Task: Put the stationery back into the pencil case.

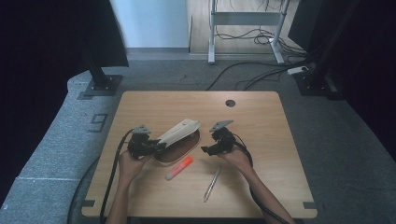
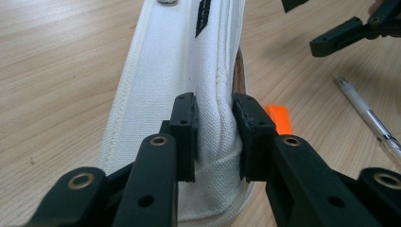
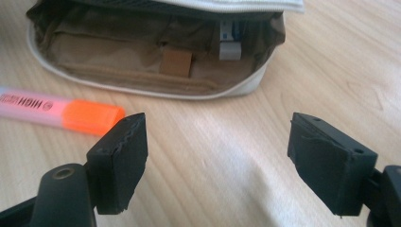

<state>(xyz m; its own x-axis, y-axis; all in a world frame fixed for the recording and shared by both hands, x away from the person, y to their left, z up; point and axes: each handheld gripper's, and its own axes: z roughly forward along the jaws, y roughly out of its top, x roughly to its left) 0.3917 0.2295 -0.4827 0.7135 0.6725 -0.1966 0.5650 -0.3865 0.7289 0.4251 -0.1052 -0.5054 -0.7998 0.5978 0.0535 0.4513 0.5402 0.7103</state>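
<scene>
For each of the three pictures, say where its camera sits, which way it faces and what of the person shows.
High view: above the table's near side, facing forward and down; forearms, both hands.
Left gripper view: on the left gripper, along jaws clamping the white pencil case's lid.
Right gripper view: on the right gripper, facing the case's open inside.
Shared: the orange highlighter.

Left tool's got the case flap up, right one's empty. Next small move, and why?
Probably swing the right tool over the orange highlighter and close on it: its jaws are open and empty, the left tool holds the pencil case lid up, and the highlighter lies right beside the opening.
</scene>
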